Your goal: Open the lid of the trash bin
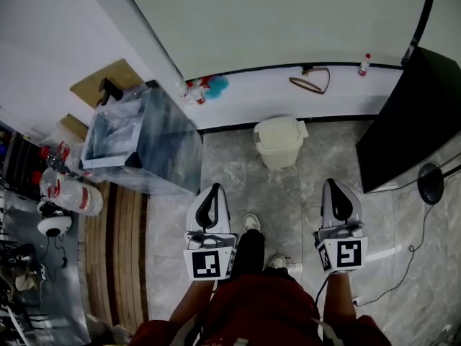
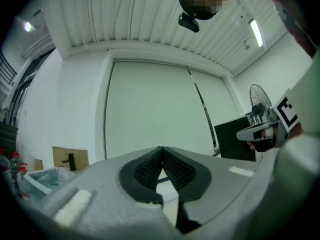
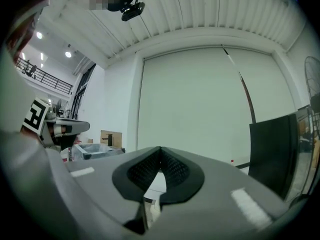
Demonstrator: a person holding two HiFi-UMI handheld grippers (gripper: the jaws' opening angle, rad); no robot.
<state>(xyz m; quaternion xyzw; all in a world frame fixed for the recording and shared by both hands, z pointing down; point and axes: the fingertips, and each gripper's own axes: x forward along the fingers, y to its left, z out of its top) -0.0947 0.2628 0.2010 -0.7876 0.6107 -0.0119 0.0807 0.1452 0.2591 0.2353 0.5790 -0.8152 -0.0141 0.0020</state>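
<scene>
Grey crate lined with clear plastic (image 1: 140,139): stands ahead and to the left of the left gripper, near it; a wide leftward swing on the way to the bin could catch its corner or the loose liner
White-and-black left gripper (image 1: 212,195): held low and level, jaws pressed together at the tips with nothing between them; well short of the bin
Cream plastic trash bin (image 1: 279,143): on the grey tiled floor (image 1: 238,171) against the white ledge (image 1: 288,85), ahead of both grippers and between their lines; neither gripper touches it
Rounded cream lid (image 1: 276,128): down and seated; whether it hinges, swings or lifts off I cannot tell, so prying at the wrong edge could jam it
Likely slip: jaws this tightly closed cannot pinch the rim; a push in place of a lift would probably slide or tip so light a bin
White-and-black right gripper (image 1: 336,192): level with the left, jaws likewise meeting at the tips and empty; the bin lies ahead and to its left
Tall black cabinet (image 1: 403,114): ahead and right of the right gripper; little elbow room on that side
Thin black cable (image 1: 410,254): loops over the floor just right of the right gripper; stepping forward could snag it
</scene>
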